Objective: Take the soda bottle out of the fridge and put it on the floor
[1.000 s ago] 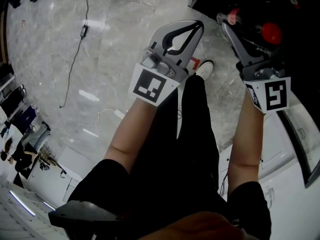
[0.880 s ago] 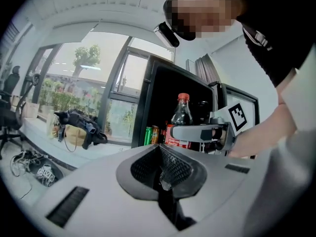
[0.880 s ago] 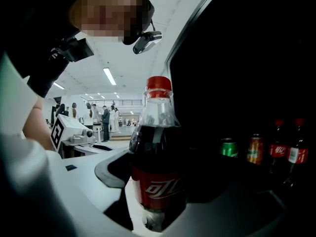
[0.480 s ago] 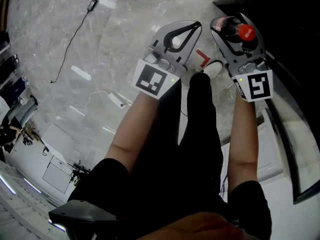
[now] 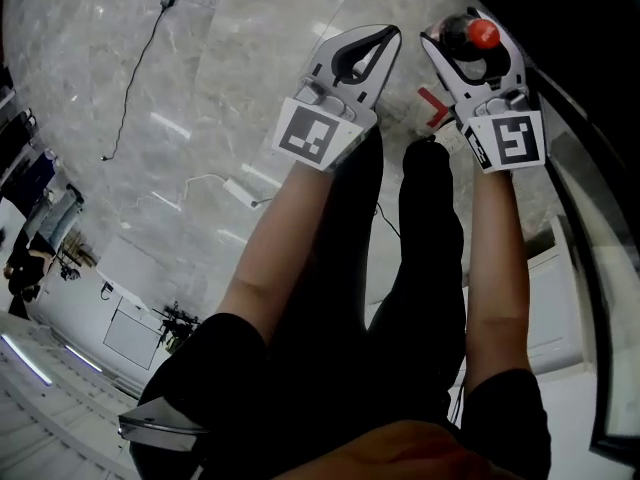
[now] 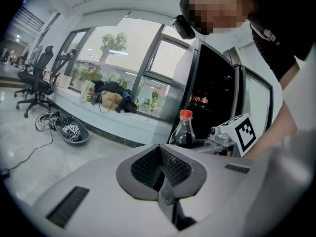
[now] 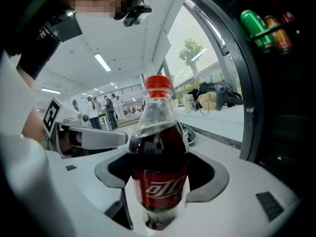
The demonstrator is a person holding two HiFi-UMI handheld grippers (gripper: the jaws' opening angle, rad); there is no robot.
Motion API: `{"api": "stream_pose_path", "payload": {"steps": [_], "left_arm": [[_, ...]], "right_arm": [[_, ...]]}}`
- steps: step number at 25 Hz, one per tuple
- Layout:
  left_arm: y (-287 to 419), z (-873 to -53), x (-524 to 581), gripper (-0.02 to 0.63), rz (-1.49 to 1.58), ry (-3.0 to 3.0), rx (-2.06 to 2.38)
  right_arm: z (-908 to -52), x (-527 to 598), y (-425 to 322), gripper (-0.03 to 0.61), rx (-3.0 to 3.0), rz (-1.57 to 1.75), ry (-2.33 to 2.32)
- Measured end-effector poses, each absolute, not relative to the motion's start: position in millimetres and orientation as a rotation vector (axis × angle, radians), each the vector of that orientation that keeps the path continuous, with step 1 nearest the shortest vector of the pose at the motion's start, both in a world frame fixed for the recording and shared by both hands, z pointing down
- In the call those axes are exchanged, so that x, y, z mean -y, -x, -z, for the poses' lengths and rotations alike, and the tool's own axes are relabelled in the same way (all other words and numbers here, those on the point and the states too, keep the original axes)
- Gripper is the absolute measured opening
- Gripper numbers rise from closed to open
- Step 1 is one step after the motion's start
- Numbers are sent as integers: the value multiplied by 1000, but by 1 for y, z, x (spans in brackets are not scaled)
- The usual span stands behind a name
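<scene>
A dark soda bottle (image 7: 159,167) with a red cap and red label stands upright between the jaws of my right gripper (image 7: 160,181), which is shut on its body. From above, the bottle (image 5: 472,40) shows its red cap inside the right gripper (image 5: 462,36), held over the marble floor (image 5: 200,88) just outside the fridge (image 5: 580,58). My left gripper (image 5: 372,40) hovers beside it on the left, its pads (image 6: 160,164) closed together and holding nothing. In the left gripper view the bottle (image 6: 183,131) appears beyond the jaws, in front of the dark fridge (image 6: 212,98).
The open fridge door (image 7: 232,73) rises at the right, with cans (image 7: 269,26) on a shelf inside. A red tape mark (image 5: 436,108) lies on the floor under the grippers. My legs and shoe (image 5: 440,158) stand below. A cable (image 5: 140,78) crosses the floor at left.
The right gripper has drawn the bottle out of the dark fridge and leftward over the floor. Both grippers now sit closer together and further up in the head view.
</scene>
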State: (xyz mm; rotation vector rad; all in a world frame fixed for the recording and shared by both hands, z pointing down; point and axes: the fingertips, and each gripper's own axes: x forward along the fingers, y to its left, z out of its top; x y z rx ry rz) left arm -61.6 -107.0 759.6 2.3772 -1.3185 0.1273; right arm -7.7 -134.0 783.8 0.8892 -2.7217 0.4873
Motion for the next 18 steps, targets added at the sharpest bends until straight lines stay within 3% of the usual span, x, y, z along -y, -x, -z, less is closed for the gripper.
{"api": "stream_pose_path", "payload": {"steps": [18], "left_arm": [[106,-972,119,5,-260,-2347,1282]], "right_arm": [[-1071,148,76,319,2571,-517,-745]]}}
